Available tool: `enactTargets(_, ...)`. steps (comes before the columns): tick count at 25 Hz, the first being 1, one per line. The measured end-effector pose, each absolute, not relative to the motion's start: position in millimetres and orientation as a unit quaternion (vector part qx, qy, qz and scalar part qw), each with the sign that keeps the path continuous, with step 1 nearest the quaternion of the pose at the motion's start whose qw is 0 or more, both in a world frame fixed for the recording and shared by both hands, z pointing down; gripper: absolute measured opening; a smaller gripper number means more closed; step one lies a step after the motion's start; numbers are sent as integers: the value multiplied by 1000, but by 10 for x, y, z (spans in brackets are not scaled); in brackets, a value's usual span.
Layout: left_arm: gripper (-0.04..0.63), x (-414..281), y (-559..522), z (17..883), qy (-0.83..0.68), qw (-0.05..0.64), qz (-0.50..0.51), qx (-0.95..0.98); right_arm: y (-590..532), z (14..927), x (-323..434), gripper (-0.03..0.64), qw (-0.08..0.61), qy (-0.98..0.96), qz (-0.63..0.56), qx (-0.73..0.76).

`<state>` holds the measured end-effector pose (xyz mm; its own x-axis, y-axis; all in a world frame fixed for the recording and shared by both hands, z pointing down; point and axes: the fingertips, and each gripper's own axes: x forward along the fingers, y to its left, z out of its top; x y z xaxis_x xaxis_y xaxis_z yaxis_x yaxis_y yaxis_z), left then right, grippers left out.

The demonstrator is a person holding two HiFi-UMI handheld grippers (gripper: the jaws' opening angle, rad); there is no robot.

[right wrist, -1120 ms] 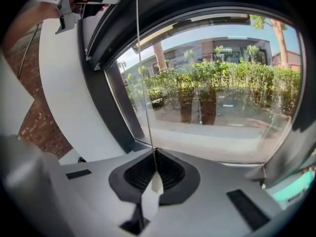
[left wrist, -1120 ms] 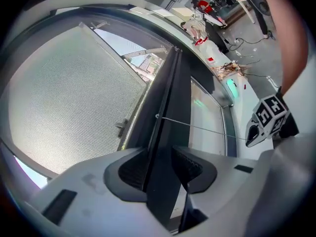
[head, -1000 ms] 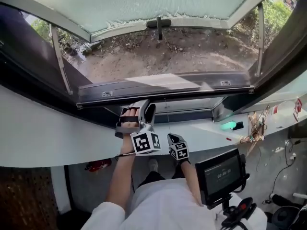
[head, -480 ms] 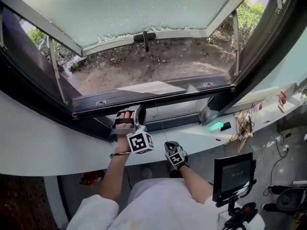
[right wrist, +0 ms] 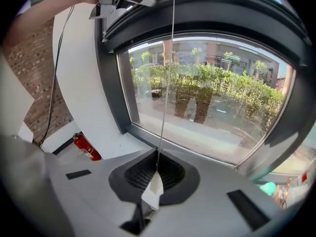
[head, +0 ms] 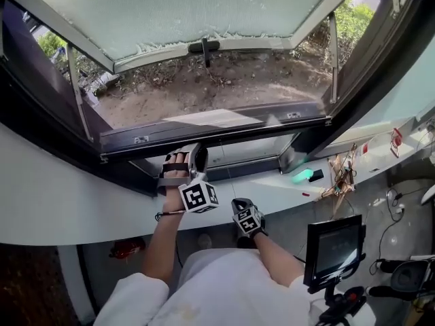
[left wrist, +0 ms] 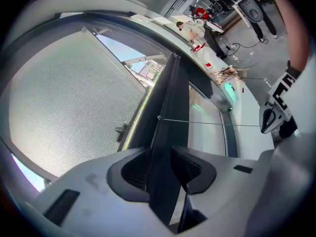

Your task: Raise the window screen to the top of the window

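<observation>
As right claw (right wrist: 157, 169) pinches, one taut cord (right wrist: 165, 98)

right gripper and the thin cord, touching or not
Touching. The right gripper view shows the right gripper with its jaws closed on the white tab at the end of the cord, which runs straight up from between them.

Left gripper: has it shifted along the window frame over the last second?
No. The left gripper stays put on the dark rail, just right of the small metal plate; its jaws have just been closing on the rail.
</observation>
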<state>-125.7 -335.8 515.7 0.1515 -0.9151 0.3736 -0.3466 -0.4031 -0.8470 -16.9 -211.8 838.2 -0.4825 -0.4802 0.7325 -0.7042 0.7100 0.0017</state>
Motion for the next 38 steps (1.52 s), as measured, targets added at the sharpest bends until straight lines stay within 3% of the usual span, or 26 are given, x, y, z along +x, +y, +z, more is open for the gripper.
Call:
enactTargets(6, 120, -1297, -3424, 5234, 486, 280, -437, -703, -2130, 8374, -274, 2, 319, -853, 215, 352)
enactTargets(12, 120, -1302, -3389, 5175, 496, 260, -425, -711, -2091, 8277, -224, 2, 200, -860, 323, 341)
enactTargets(19, 121, -1358, -3406, 5181, 511, 256, -420, -705, -2326, 8303, 14, 2, 275, -861, 237, 356)
enactTargets(38, 121, -1344, -3412, 4892, 530, 253, -373, -718, -2487, 8142, -154, 2, 233, -877, 225, 355)
